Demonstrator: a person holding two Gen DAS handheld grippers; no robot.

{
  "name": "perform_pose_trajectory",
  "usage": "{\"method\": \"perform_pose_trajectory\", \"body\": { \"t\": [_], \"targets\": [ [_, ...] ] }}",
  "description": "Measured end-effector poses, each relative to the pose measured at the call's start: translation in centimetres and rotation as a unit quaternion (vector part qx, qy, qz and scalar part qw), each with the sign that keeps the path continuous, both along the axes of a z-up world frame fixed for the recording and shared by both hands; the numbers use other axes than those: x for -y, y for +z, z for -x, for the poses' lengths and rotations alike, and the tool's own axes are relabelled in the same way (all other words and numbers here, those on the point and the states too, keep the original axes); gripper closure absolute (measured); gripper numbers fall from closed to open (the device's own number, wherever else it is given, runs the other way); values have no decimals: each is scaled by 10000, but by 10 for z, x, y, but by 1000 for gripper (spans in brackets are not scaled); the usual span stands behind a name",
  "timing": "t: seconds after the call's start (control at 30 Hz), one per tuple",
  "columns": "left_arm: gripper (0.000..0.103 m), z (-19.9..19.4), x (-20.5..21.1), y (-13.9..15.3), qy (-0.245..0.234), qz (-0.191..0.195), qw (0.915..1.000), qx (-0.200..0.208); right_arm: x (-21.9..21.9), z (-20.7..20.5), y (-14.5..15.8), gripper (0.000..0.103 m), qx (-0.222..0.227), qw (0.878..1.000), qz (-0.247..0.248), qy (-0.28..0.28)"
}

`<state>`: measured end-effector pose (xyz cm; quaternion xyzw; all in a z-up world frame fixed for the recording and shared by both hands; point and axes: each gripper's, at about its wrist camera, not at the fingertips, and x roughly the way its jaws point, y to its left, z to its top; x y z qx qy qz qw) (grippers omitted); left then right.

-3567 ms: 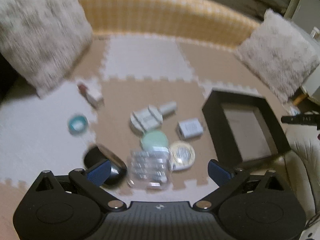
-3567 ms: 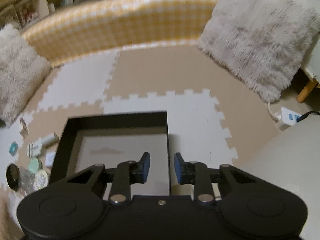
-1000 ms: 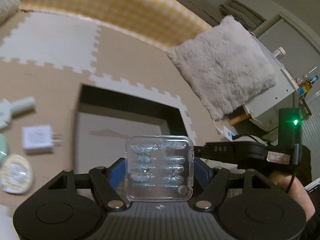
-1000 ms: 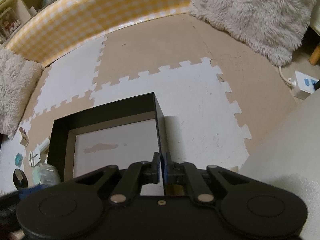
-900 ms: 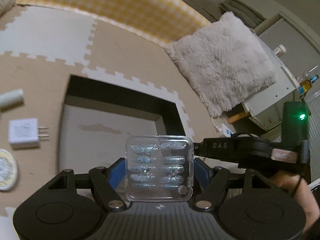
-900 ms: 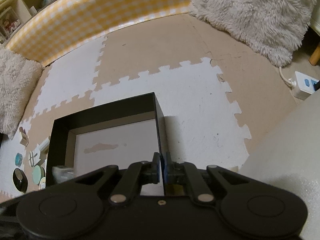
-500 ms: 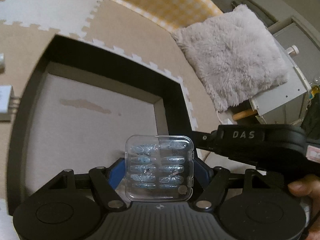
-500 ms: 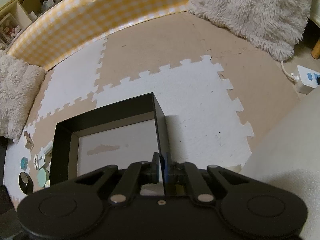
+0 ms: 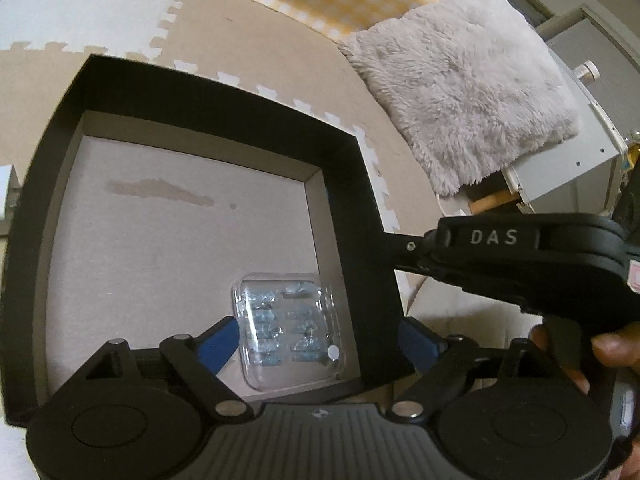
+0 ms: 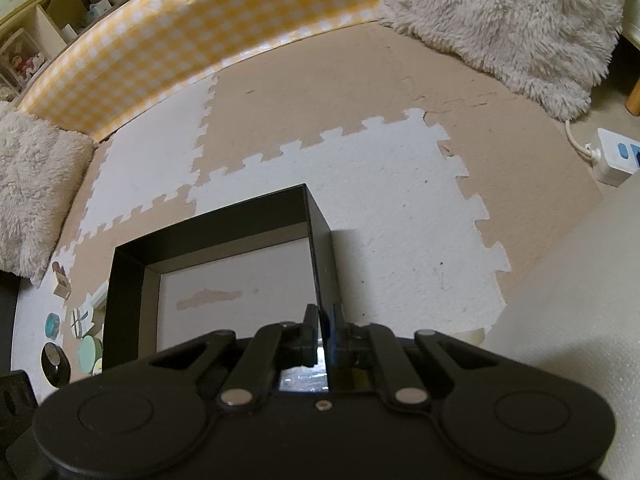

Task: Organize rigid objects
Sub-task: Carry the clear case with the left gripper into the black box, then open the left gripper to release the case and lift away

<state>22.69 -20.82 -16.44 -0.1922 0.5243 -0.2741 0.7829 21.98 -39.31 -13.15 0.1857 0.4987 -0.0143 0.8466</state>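
Released since a second ago, your clear plastic case [image 9: 289,330] lies in the black box [image 9: 224,92]; left tool [image 9: 316,342] opening, empty; right tool [image 10: 320,334] pinches its wall. Fetch another item next.

Clear plastic case [image 9: 289,332], lid closed, two columns of small blue-silver pieces inside. Lies flat on pale floor of black open box [image 9: 344,184], near-right corner, lower centre of left wrist frame. Loose items [image 10: 76,332] on mat, lower left of right wrist frame.
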Motion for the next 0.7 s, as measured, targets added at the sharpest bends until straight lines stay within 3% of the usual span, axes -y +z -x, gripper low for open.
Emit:
{"method": "perform_pose_trajectory", "body": {
  "t": [0.43,0.7],
  "targets": [
    [3,19,-16,30,-209,-455,9978,424,-1,2,0,97,55,9999,59,124],
    [0,31,-29,57,-300,-901,9914,896,-4,3,1,98,61,9996,170,209]
  ]
}}
